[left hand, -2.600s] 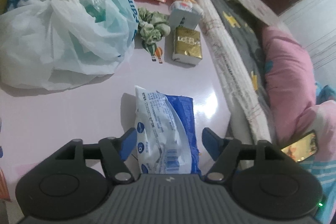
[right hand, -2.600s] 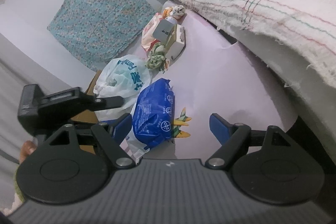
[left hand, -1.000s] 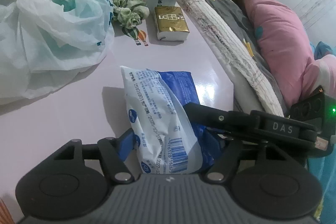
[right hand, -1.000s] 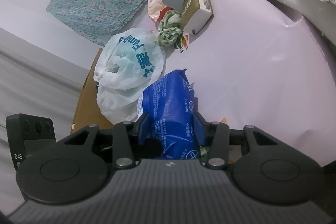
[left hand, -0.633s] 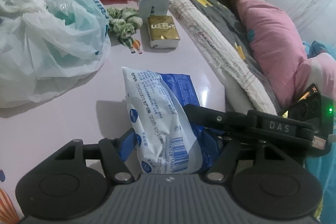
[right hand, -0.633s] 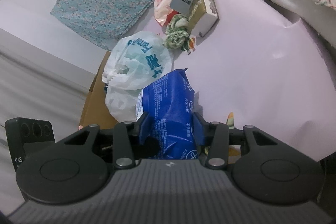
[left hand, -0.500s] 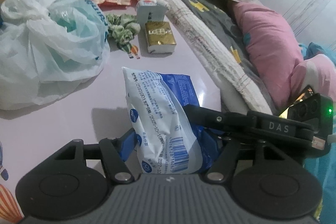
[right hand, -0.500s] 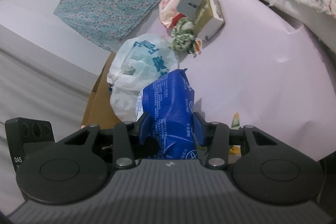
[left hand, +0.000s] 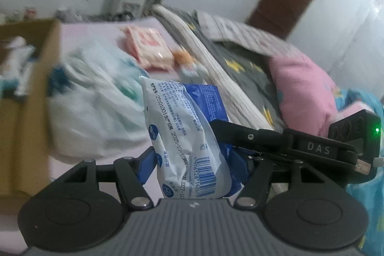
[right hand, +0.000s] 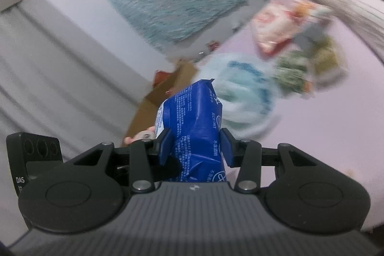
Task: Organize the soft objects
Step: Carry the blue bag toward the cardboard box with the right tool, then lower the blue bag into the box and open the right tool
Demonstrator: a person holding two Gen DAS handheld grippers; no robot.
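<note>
Blue-and-white tissue pack (left hand: 189, 136) pinched from both sides, left gripper (left hand: 194, 160) and right gripper (right hand: 195, 148) both clamped on it above the pink table (right hand: 324, 136), open cardboard box (left hand: 28, 78) beside, blurred white items inside, tied white plastic bag (left hand: 96, 107) next to it, contents unclear.
</note>
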